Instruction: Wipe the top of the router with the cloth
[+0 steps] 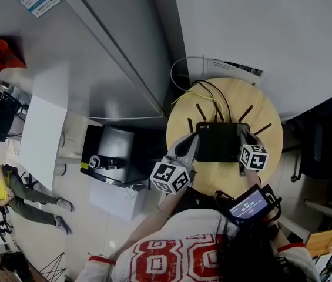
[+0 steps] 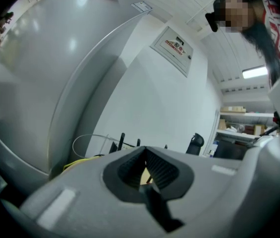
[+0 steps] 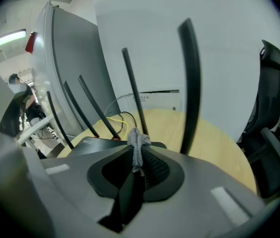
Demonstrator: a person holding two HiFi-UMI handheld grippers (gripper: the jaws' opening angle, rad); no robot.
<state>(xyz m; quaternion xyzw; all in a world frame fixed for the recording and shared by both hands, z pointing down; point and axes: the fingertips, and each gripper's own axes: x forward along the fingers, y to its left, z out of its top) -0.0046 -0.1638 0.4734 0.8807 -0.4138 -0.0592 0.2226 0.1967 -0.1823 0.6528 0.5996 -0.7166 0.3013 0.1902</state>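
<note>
Pinching a grey cloth (image 3: 138,145) between jaws closed tight, the right tool (image 3: 139,156) sits at the 3 o'clock edge of the black router (image 1: 221,141), which lies flat in the middle of the round wooden desk (image 1: 268,107). The left tool (image 1: 194,141) is at the router's 9 o'clock edge. Its jaws are drawn narrow, with only a sliver of pale wood showing between them, and they hold nothing. The wiping looks about to begin rather than finished. The main risk, as I judge it, is the grip: only a small tuft of fabric shows above the jaws, so a firm drag across the lid could pull it free. The antennas (image 3: 189,83) stand upright just ahead, toward 12 o'clock, and a wide sweep could catch the cloth or the tool on one. The router also looks light, so a push might slide it and tug the cables (image 1: 198,96) at its 12 o'clock side unless the left tool steadies it. By count there is one router, one cloth, one desk and two tools. Five dark antenna rods show in the right gripper view, though the head view shows only four plainly, and at least three cables are visible: yellow, white and black.
</note>
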